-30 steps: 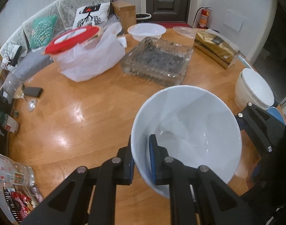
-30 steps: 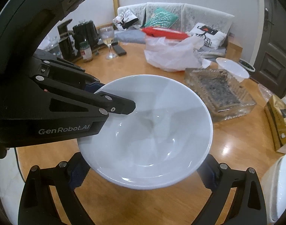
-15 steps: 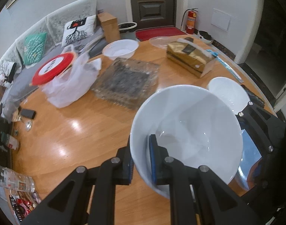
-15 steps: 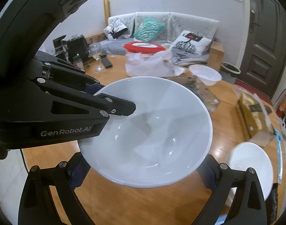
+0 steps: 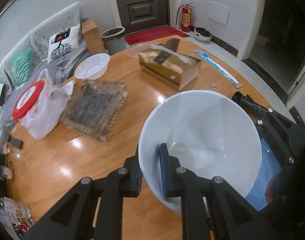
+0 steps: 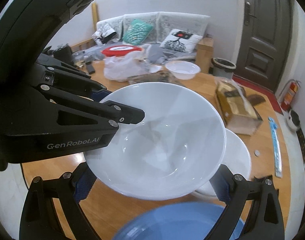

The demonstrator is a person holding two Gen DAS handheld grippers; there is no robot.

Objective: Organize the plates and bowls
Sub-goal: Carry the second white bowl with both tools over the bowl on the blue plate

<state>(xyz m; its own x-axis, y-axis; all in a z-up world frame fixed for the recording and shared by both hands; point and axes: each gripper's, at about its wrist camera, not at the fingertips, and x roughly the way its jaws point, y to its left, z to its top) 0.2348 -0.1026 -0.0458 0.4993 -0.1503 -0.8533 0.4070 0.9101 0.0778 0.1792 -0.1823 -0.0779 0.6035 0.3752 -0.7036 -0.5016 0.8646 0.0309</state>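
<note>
Two grippers: both hold one white bowl (image 5: 200,140) above the round wooden table (image 5: 52,160).
Left gripper (image 5: 150,172): its jaws pinch the bowl's near rim, one blue pad inside the wall and one outside.
Right gripper (image 6: 152,182): its fingers stand wide at the bowl's two opposite sides; the blue pads sit against the outer wall, though the contact itself is partly hidden under the bowl.
White bowl: tilted, empty, glossy inside, clear of the tabletop in both views.
Second white bowl (image 6: 238,152): on the table just behind and below the held bowl, partly covered by it in the right wrist view.
Blue dish (image 6: 172,224): low in the right wrist view, beneath the held bowl; blurred.
Tissue box (image 5: 168,68): gold, beyond the held bowl.
Glass tray (image 5: 94,108): square, left of the tissue box.
Plastic bowl (image 5: 92,66): white, at the far edge of the table.
Plastic bag (image 5: 42,108): around a red-lidded container (image 5: 28,100), left of the glass tray.
</note>
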